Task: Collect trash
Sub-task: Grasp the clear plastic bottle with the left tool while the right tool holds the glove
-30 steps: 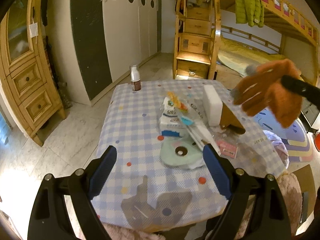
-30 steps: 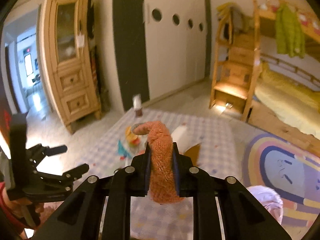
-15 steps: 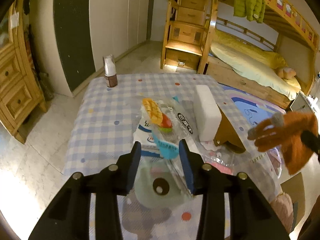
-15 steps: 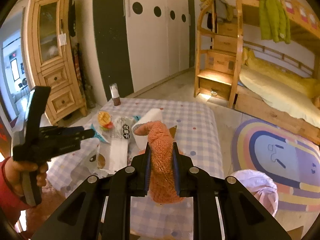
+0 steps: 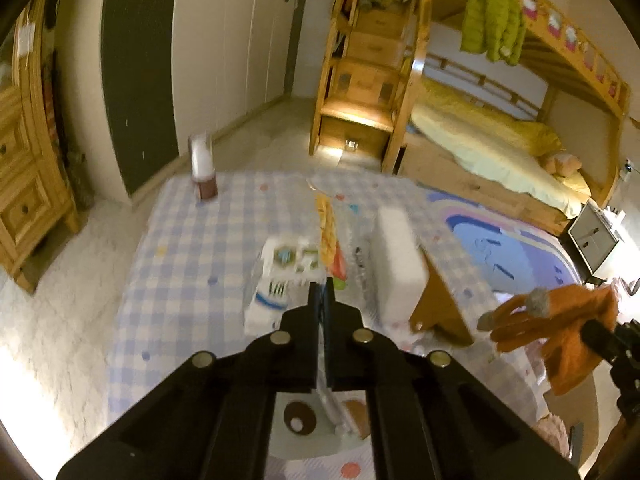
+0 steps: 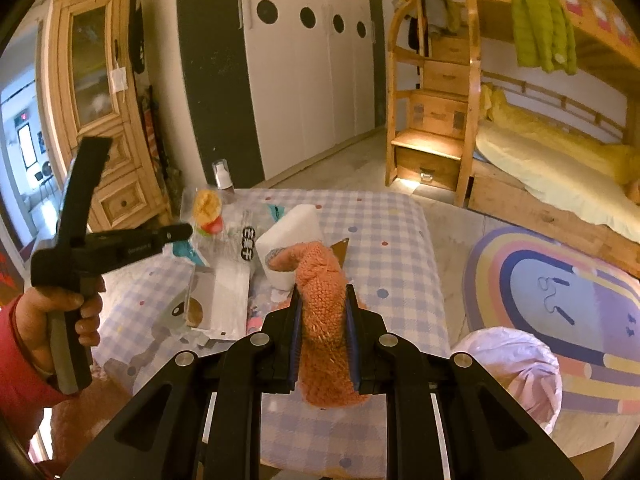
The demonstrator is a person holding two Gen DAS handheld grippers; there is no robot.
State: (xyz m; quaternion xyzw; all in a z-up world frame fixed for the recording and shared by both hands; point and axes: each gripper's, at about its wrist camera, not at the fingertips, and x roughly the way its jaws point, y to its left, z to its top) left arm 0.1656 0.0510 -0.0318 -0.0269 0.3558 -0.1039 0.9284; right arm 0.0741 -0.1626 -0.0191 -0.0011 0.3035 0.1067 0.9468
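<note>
Both grippers holding, above the worktop (image 6: 400,240).
Left gripper (image 5: 323,296) jaws pinch a clear snack wrapper (image 5: 328,228); right gripper (image 6: 322,312) jaws clamp an orange glove (image 6: 322,304) between them.

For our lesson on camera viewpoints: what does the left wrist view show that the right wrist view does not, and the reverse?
Left wrist only: the grey box on the floor beside the bed.
Right wrist only: the pink plastic-lined bin, and the person's hand holding the left tongs.
Both: the checked tablecloth, the white foam block, and the orange knitted glove clamped in the right tongs.
</note>
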